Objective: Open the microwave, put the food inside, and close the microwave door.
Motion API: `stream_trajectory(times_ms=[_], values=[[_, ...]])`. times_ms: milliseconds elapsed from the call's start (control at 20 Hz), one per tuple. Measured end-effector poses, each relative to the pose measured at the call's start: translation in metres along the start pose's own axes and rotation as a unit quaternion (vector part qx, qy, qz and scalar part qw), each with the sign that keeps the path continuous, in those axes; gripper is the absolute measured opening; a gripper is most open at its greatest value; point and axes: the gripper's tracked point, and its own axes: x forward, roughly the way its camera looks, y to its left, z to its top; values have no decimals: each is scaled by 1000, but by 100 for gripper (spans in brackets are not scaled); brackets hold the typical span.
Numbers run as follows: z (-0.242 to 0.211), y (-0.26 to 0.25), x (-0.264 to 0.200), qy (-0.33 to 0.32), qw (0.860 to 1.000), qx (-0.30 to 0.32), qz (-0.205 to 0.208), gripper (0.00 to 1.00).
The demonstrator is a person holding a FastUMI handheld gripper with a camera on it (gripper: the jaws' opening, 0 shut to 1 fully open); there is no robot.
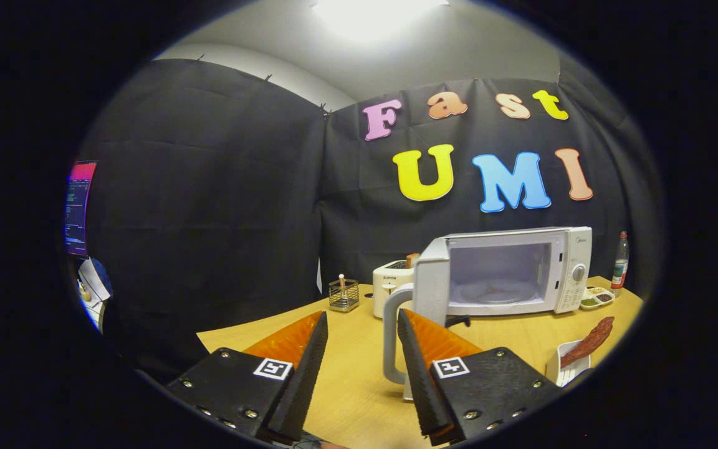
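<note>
A wooden table (359,374) stood in a booth lined with black cloth. The gripper (362,327) hovered over the near part of the table with its jaws apart and nothing between them; bare tabletop showed in the gap.

Beyond the jaws, toward the far right of the table, sat a white microwave (568,268). Its door (429,280) was swung wide open toward the gripper, hinged on the microwave's left side, with a pale loop handle (390,337) hanging down just ahead of the right finger (424,349). The handle appeared very near that finger, but contact could not be judged. The cavity was lit and looked empty apart from the glass turntable (496,292).

The food, a long reddish-brown strip (589,340), lay on a white dish (561,368) near the table's right edge, to the right of the jaws and in front of the microwave.

Left of the microwave door stood a white toaster (390,280), and further left a small wire holder (343,294) with a utensil standing in it. To the right of the microwave were a small divided tray (597,297) of condiments and, near the far right corner, a bottle (621,262) with a red cap. A lit monitor (78,209) glowed at the far left, off the table.
</note>
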Motion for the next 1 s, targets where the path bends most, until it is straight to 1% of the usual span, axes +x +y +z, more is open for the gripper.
stream_trajectory(times_ms=[50,150,250,350,450,650,700,800,950,1000], values=[[0,-19,-7,5,1000,6,-8,72],[-5,-64,-22,18,999,31,-33,72],[-10,-123,-37,26,995,55,-83,72],[-17,-179,-49,25,987,73,-140,74],[-31,-222,-62,30,979,93,-178,78],[-54,-297,-80,29,959,123,-255,78],[-62,-309,-81,32,955,134,-263,78],[-80,-322,-74,47,949,164,-265,78],[-107,-333,-59,71,939,223,-250,78],[-112,-331,-52,74,937,248,-235,78]])
